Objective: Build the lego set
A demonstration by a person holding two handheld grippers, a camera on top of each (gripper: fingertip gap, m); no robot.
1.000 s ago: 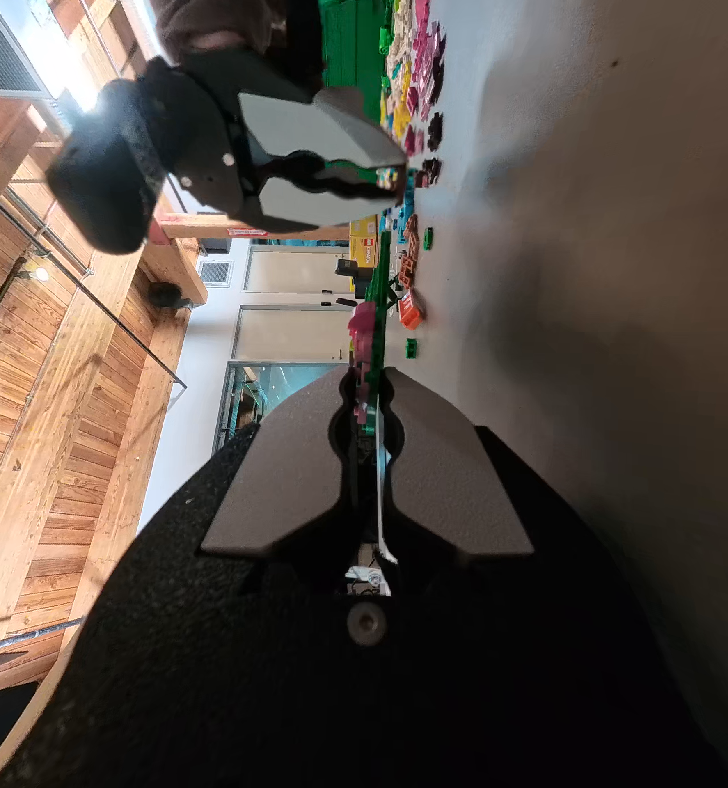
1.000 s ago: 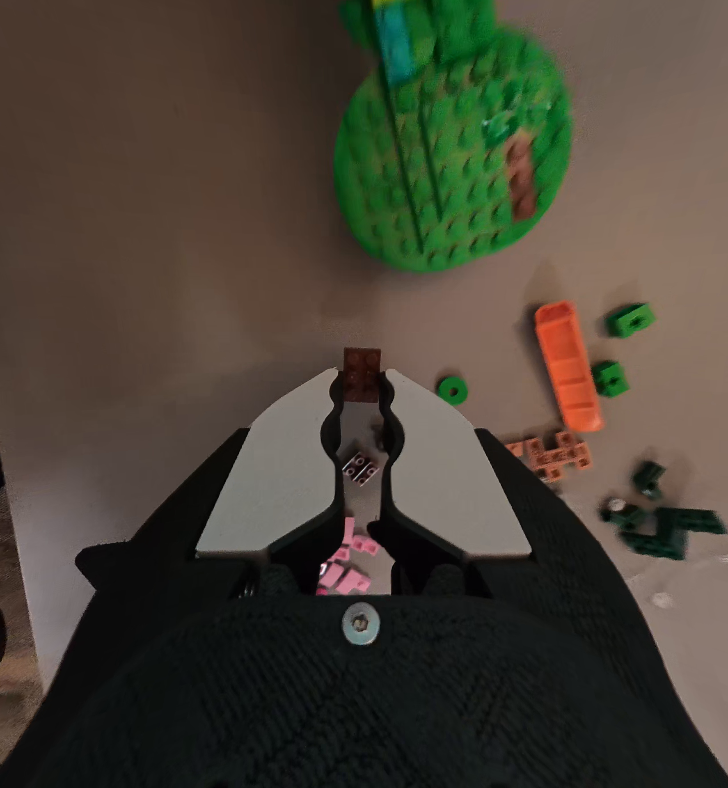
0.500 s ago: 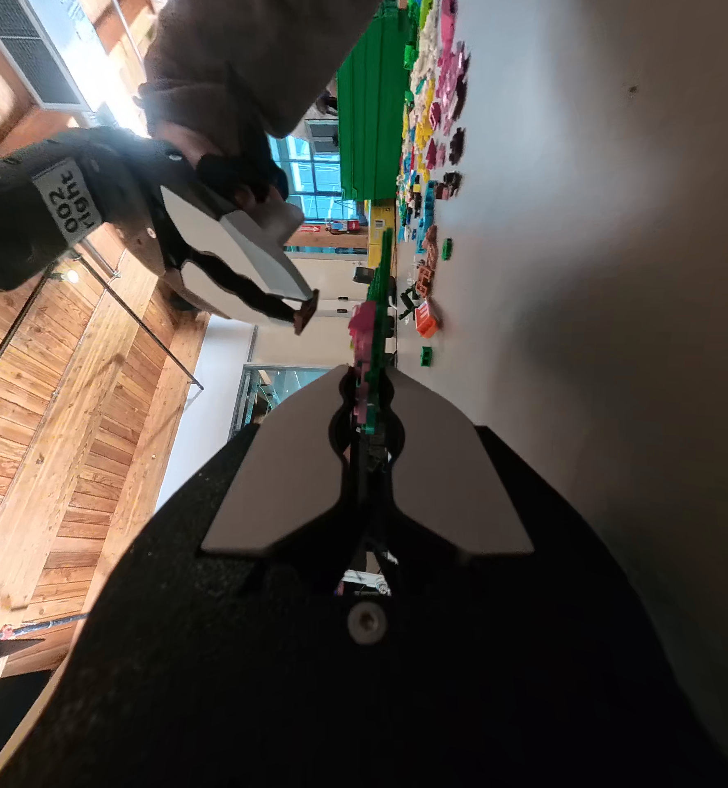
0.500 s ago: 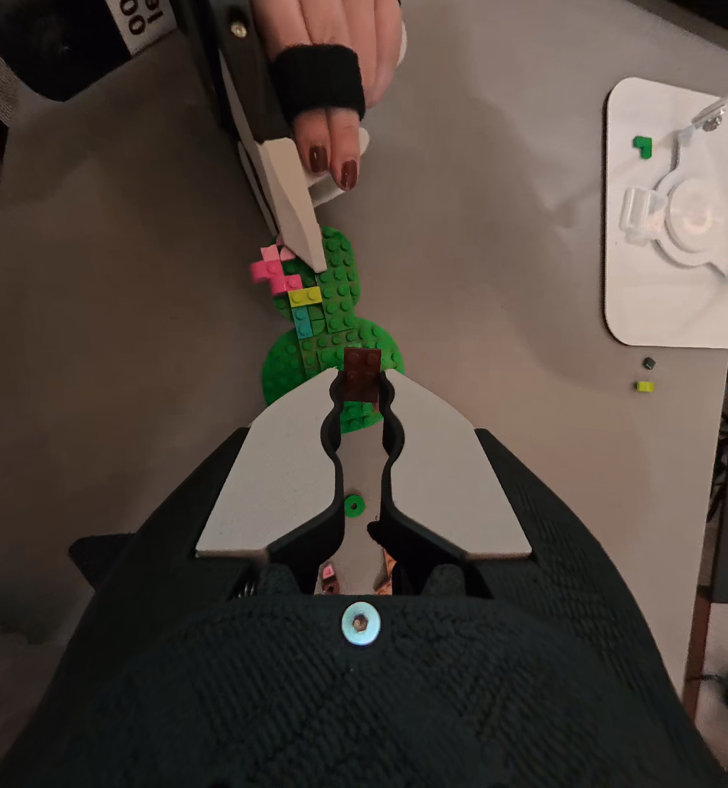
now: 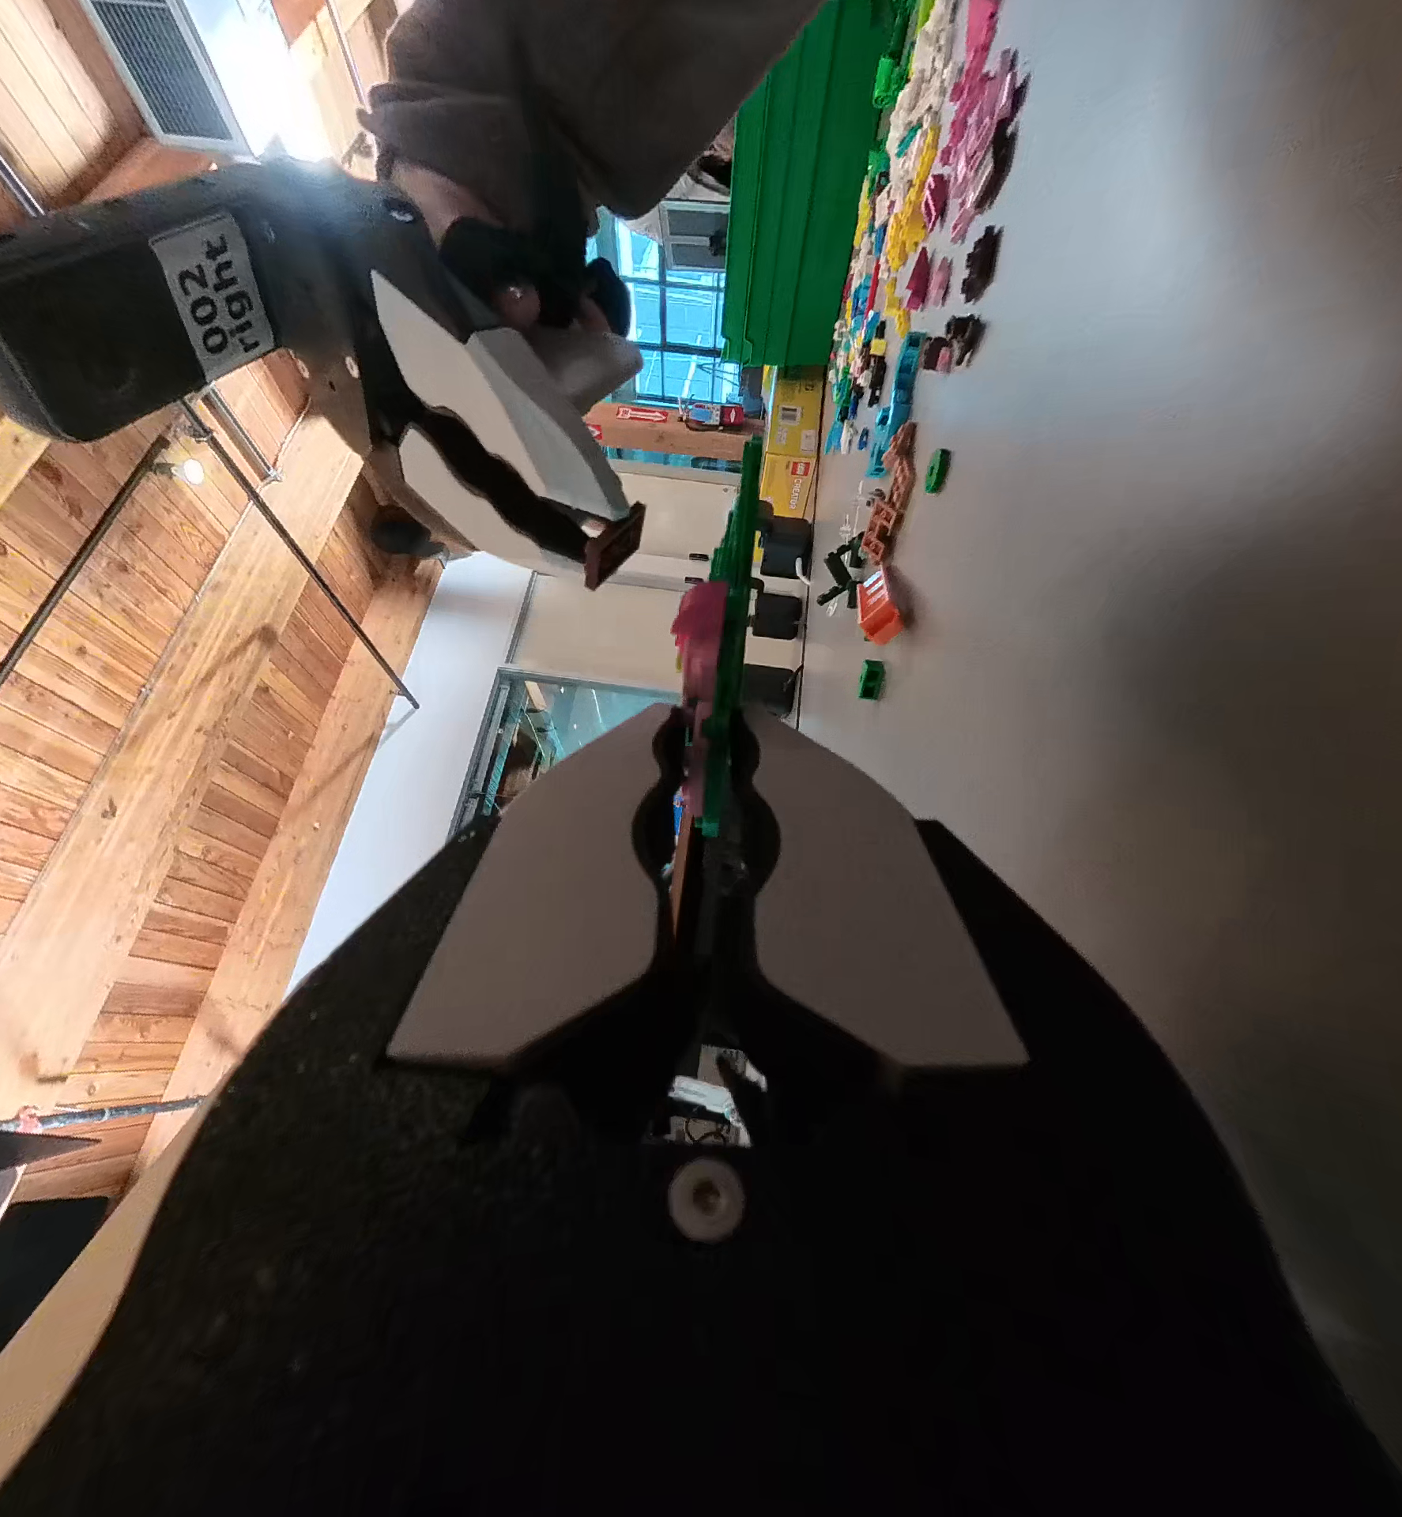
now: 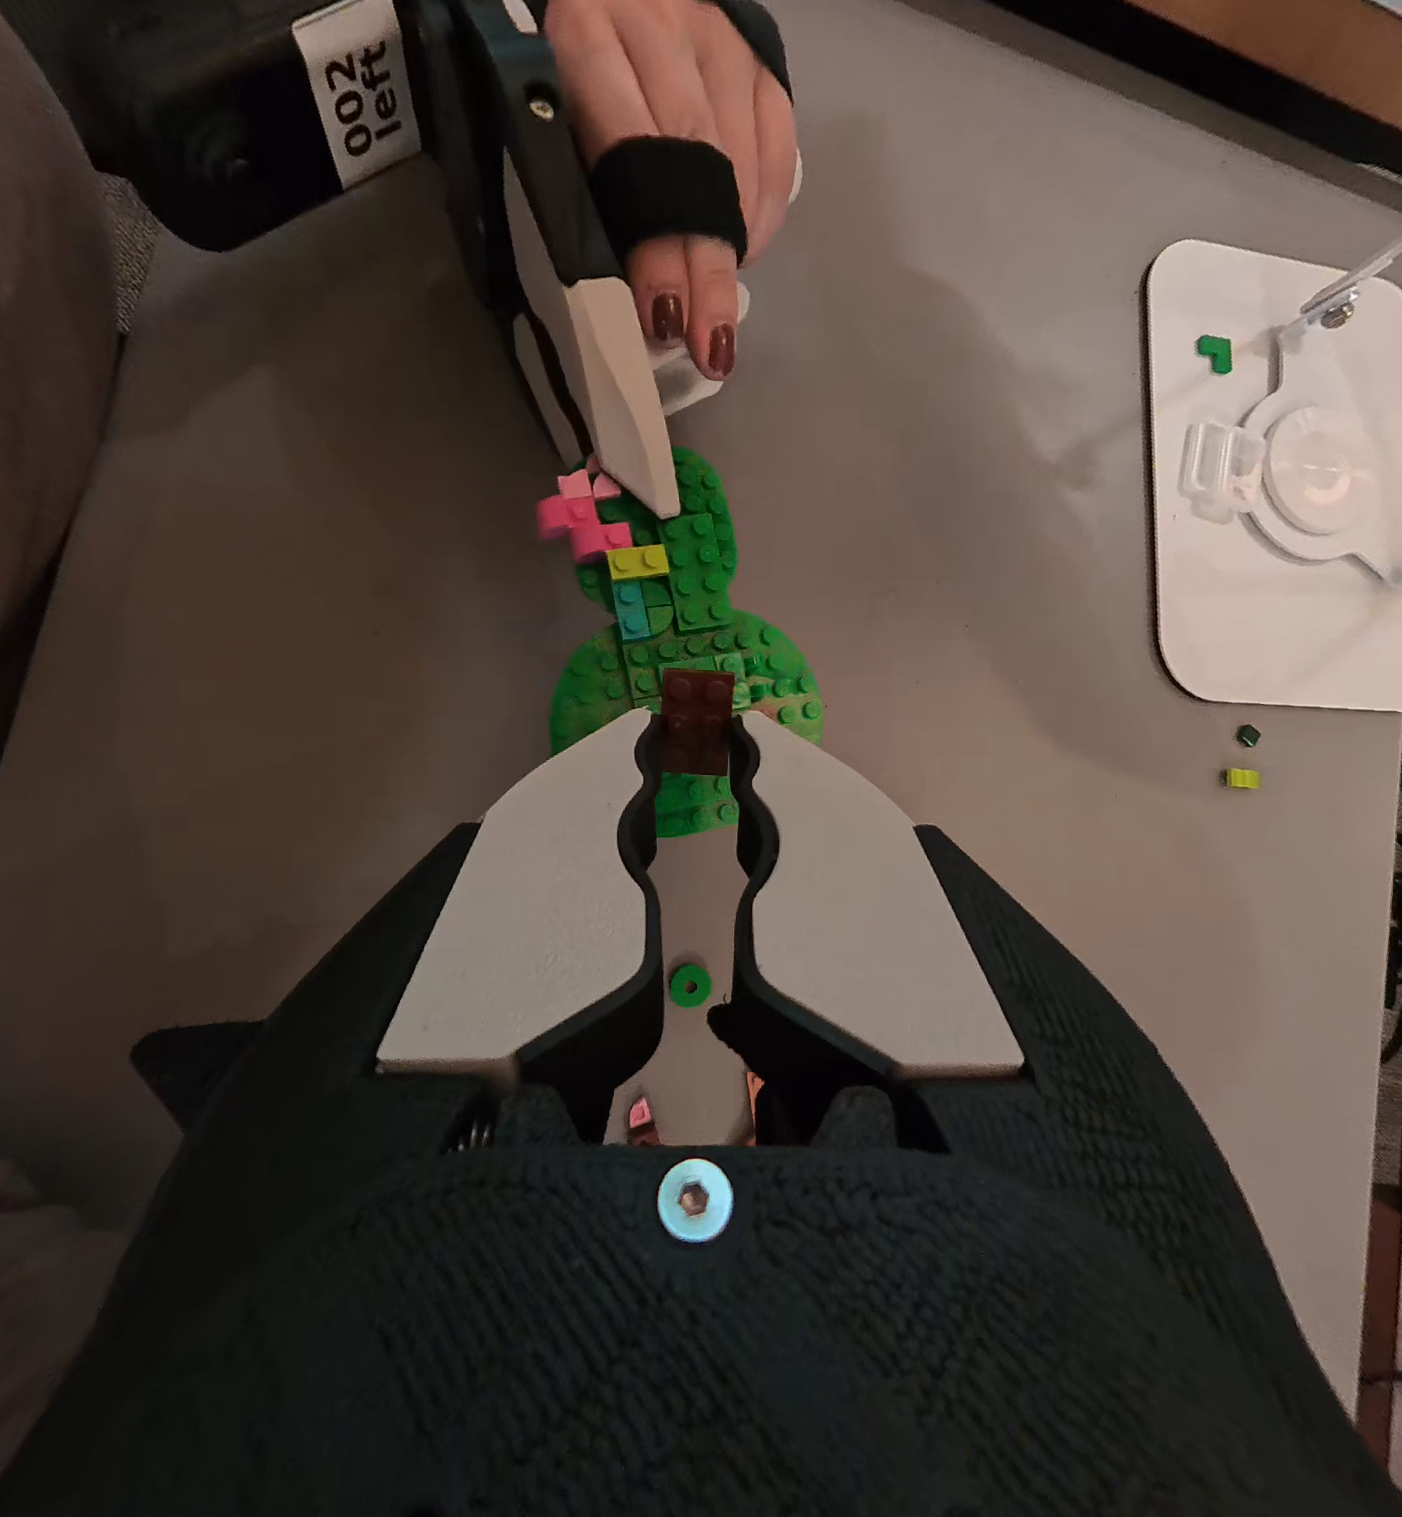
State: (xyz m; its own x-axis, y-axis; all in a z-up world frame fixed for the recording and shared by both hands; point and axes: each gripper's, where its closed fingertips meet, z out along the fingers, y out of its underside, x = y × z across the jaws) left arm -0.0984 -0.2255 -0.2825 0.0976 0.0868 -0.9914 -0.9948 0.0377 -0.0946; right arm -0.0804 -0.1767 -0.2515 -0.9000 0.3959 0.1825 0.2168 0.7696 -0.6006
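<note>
The right tool [image 6: 696, 726] is closed on a dark brown plate [image 6: 696, 716], pinched at its fingertips and poking out ahead of them, over the lower lobe of the green build [image 6: 685, 640]. Whether the plate touches the build cannot be told from the right wrist view; in the left wrist view the brown plate [image 5: 616, 546] hangs clear of the build's studded face.

The left tool [image 5: 710, 767] is clamped on the edge of the green build [image 5: 730, 624], seen edge-on there, with the pink pieces [image 5: 694, 636] sticking out beside its tips. From the right wrist view the left tool [image 6: 624, 484] grips the build's upper end next to the pink pieces [image 6: 579, 521], with a yellow-green plate [image 6: 636, 562] and a teal piece [image 6: 632, 616] fixed below them.

A green ring [image 6: 689, 985] lies on the grey worktop [image 6: 287, 657] between the right tool's fingers. A white tray [image 6: 1289, 657] at the right holds a clear plastic fixture [image 6: 1289, 484] and one small green L-shaped piece [image 6: 1215, 351]. Just outside it lie a dark green stud [image 6: 1248, 735] and a lime stud [image 6: 1240, 778]. Across the worktop [image 5: 1174, 575], loose bricks [image 5: 928, 205] are heaped.
</note>
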